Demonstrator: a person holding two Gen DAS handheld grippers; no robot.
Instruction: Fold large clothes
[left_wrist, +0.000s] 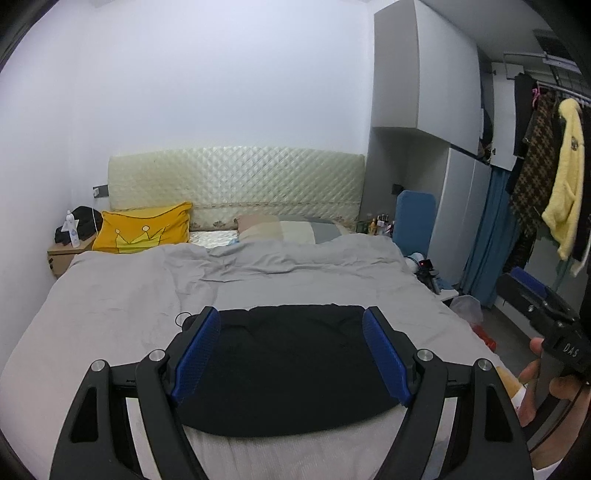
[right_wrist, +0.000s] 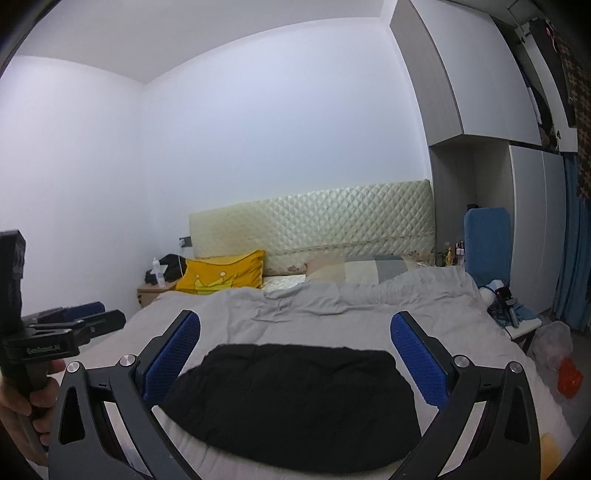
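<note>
A black garment (left_wrist: 291, 365) lies folded into a flat rectangle on the grey bed cover (left_wrist: 122, 306), near the foot of the bed. My left gripper (left_wrist: 291, 317) is open and empty, held above the garment with its blue pads (left_wrist: 195, 354) apart. My right gripper (right_wrist: 295, 321) is open and empty too, raised above the same black garment (right_wrist: 295, 398) on the grey cover (right_wrist: 332, 314). The right gripper also shows at the right edge of the left wrist view (left_wrist: 532, 291); the left gripper shows at the left edge of the right wrist view (right_wrist: 81, 314).
A yellow crown pillow (left_wrist: 144, 230) and a patchwork pillow (left_wrist: 291, 229) lie against the quilted headboard (left_wrist: 236, 181). A bedside table (left_wrist: 62, 254) stands at the left. Wardrobes (left_wrist: 458, 214), hanging clothes (left_wrist: 561, 177) and floor clutter (left_wrist: 469, 310) are at the right.
</note>
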